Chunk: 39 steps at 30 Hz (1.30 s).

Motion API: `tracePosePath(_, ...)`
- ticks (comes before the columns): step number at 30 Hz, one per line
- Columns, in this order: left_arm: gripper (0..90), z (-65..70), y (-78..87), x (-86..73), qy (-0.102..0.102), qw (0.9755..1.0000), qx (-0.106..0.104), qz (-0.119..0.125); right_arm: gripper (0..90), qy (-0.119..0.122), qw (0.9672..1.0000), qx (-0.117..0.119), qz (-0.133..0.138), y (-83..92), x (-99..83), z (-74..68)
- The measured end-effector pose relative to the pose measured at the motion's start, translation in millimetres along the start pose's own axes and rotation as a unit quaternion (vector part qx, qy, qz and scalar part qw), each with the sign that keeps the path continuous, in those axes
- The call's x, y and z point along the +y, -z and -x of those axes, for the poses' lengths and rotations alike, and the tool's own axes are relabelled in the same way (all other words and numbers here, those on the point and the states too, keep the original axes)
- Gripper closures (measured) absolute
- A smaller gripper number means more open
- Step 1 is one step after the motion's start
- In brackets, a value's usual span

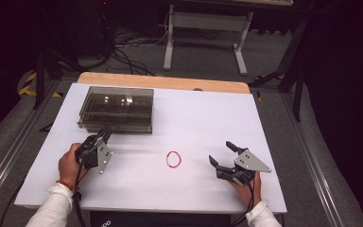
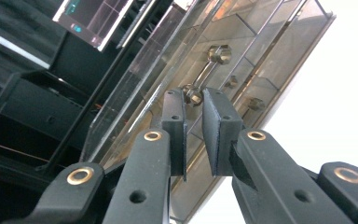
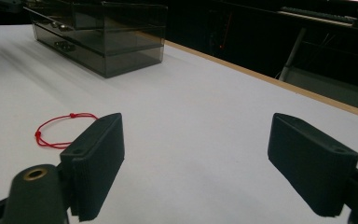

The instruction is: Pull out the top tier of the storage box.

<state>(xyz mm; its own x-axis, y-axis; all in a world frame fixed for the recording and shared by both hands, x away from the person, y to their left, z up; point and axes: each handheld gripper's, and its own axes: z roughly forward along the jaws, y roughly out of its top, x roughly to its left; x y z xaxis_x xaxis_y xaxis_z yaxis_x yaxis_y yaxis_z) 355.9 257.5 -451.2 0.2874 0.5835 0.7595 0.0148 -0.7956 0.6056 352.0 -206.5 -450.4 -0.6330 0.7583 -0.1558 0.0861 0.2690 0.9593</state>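
Smoky plastic drawer box point(image 1: 116, 109) faces the left claw point(image 1: 105, 135), nearly closed by its metal handle point(image 2: 205, 70) and empty, while the right claw point(image 1: 221, 153) rests wide open near a red string loop point(image 1: 173, 159) on the tabletop point(image 1: 194, 118).

The left gripper point(image 1: 105, 135), held in the left hand point(image 1: 69, 163), points toward one o'clock with its jaws nearly closed. The right gripper point(image 1: 221, 153), in the right hand point(image 1: 246, 187), points toward ten o'clock, jaws spread wide with nothing between them.
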Motion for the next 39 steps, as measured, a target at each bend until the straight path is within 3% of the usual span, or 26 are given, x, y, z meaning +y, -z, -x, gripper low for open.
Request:
tracePosePath(3, 81.4, -5.0, 4.1, -0.8, 0.018, 0.9997, -0.014, 0.006, 19.5, -0.001, 1.0, 0.001, 0.001, 0.1, -0.1, 0.4)
tracePosePath(4, 87.8, -7.0, 5.5, -1.0, 0.022, 0.9996, -0.016, 0.008, 19.4, -0.001, 1.0, 0.001, 0.001, 0.2, 0.0, 0.4)
tracePosePath(5, 87.0, -7.0, 5.5, -1.0, 0.022, 0.9996, -0.016, 0.008, 19.4, -0.001, 1.0, 0.001, 0.001, 0.2, 0.0, 0.4)
tracePosePath(6, 86.9, -14.0, 9.4, -1.6, 0.047, 0.9984, -0.032, 0.005, 19.5, -0.001, 1.0, 0.001, 0.001, 0.4, 0.1, 0.3)
tracePosePath(7, 86.7, -14.0, 9.4, -1.6, 0.047, 0.9984, -0.032, 0.005, 19.5, -0.001, 1.0, 0.001, 0.001, 0.4, 0.1, 0.3)
tracePosePath(9, 89.0, -22.6, 12.6, -2.9, 0.086, 0.9946, -0.057, 0.011, 19.5, -0.001, 1.0, 0.001, 0.001, 0.6, 0.1, 0.4)
tracePosePath(12, 89.6, -35.4, 15.9, -2.5, 0.146, 0.9865, -0.073, 0.012, 19.5, -0.002, 1.0, 0.002, 0.0, 0.6, 0.3, 0.7)
tracePosePath(16, 89.6, -56.7, 16.2, -1.1, 0.234, 0.9677, -0.094, 0.01, 19.5, 0.0, 1.0, 0.004, -0.001, -1.2, 0.3, -0.7)
tracePosePath(20, 89.7, -73.5, 11.6, 0.5, 0.281, 0.954, -0.105, -0.006, 19.5, -0.001, 1.0, 0.006, -0.003, -3.4, 0.2, -1.4)
tracePosePath(22, 89.7, -77.5, 7.2, 2.4, 0.289, 0.9497, -0.118, -0.019, 19.5, -0.002, 1.0, 0.008, -0.006, -4.6, 0.2, -2.4)
tracePosePath(24, 89.8, -78.8, 2.8, 4.1, 0.291, 0.9477, -0.127, -0.031, 19.5, -0.001, 0.9999, 0.009, -0.008, -6.1, 0.0, -3.4)
tracePosePath(26, 89.8, -78.1, -1.7, 5.7, 0.285, 0.9483, -0.13, -0.049, 19.5, -0.001, 0.9999, 0.012, -0.011, -7.3, -0.3, -4.7)
tracePosePath(28, 89.7, -78.6, -6.0, 6.0, 0.287, 0.9468, -0.133, -0.059, 19.5, 0.001, 0.9998, 0.012, -0.013, -8.3, -0.6, -5.3)
tracePosePath(35, 89.7, -84.0, -19.0, 10.5, 0.296, 0.9421, -0.139, -0.074, 19.5, -0.001, 0.9998, 0.011, -0.014, -8.6, -0.7, -6.0)
tracePosePath(39, 89.7, -84.6, -25.9, 11.4, 0.293, 0.9408, -0.148, -0.086, 19.6, 0.001, 0.9998, 0.01, -0.015, -8.8, -0.9, -6.2)
